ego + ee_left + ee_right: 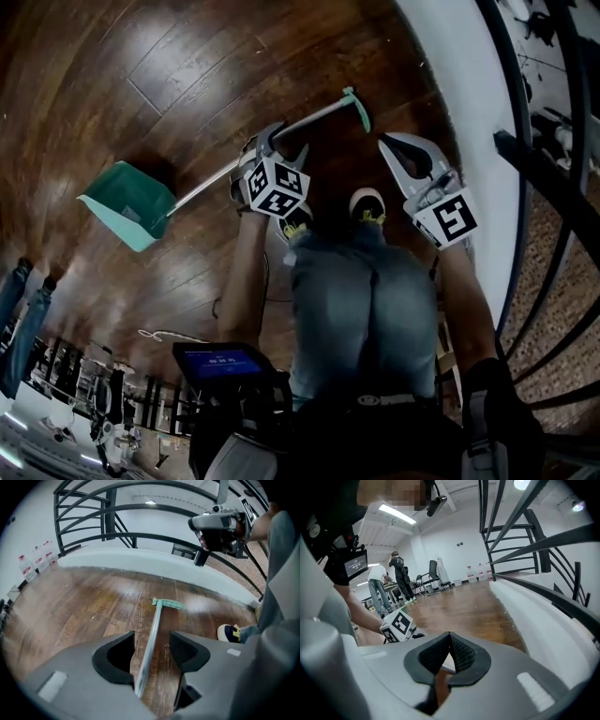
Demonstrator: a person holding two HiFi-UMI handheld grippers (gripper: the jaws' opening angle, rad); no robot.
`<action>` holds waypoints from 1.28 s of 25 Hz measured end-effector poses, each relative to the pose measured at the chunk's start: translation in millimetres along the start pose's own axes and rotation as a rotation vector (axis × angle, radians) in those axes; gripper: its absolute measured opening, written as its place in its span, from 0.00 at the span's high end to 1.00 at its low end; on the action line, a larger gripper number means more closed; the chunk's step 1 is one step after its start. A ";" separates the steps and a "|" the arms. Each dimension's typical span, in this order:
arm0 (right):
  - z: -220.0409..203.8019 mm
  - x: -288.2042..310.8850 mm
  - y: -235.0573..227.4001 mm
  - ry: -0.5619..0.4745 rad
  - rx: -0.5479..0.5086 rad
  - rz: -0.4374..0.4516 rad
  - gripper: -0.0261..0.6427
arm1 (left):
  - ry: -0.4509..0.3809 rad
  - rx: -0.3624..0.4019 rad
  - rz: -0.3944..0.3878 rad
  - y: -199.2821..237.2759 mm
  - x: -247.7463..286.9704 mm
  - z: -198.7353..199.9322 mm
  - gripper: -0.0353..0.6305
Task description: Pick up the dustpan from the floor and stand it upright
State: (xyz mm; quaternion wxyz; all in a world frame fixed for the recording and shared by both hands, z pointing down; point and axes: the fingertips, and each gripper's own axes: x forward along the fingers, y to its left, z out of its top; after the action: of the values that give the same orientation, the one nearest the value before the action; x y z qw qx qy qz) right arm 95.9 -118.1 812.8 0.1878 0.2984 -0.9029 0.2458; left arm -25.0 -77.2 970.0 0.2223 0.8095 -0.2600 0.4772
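Hard to follow the dustpan (127,202) handle (202,190) in the head view: middle stretch hidden behind the left tool (152,641). Teal pan cut off in the left gripper view. Pan's hollow partly shadowed, contents not to be made out. Lying flat on the wooden floor (187,75). Left tool's jaws wide apart either side of the handle, not pressing it. Right tool (450,644) pinched together, off to the side.

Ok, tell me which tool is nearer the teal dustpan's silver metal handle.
Left. The left tool straddles the silver metal handle, jaws apart; the right tool hangs apart, past its teal grip end, shut and empty.
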 end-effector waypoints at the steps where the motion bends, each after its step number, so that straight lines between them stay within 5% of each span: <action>1: -4.9 4.4 -2.9 0.004 -0.004 0.003 0.96 | 0.013 -0.011 -0.004 2.2 10.5 -8.1 0.57; 5: -15.0 16.1 -7.0 -0.004 -0.023 0.016 0.96 | 0.063 -0.021 -0.023 7.1 41.0 -32.5 0.60; 10: -12.1 20.1 -5.6 -0.014 -0.039 0.021 0.96 | 0.080 0.071 -0.031 3.6 53.6 -36.1 0.76; 16: 10.3 1.7 -5.9 -0.059 -0.041 -0.007 0.96 | 0.077 0.098 -0.039 2.0 36.5 -25.9 0.79; 20: 60.4 -35.4 2.7 -0.103 -0.065 -0.034 0.96 | -0.006 0.056 0.003 10.0 -36.3 25.7 0.79; 25: 190.7 -106.8 69.0 -0.213 -0.077 -0.009 0.96 | -0.159 0.001 0.075 6.3 -182.5 90.9 0.79; 32: 307.1 -169.9 158.7 -0.318 -0.139 0.119 0.96 | -0.423 -0.145 0.273 -11.7 -323.9 93.3 0.80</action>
State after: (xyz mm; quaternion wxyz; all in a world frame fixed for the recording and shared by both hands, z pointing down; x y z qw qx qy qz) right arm 64.2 -101.8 429.3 0.0480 0.2658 -0.9521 0.1434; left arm -89.0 -57.4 639.5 0.1539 0.8308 -0.4408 0.3030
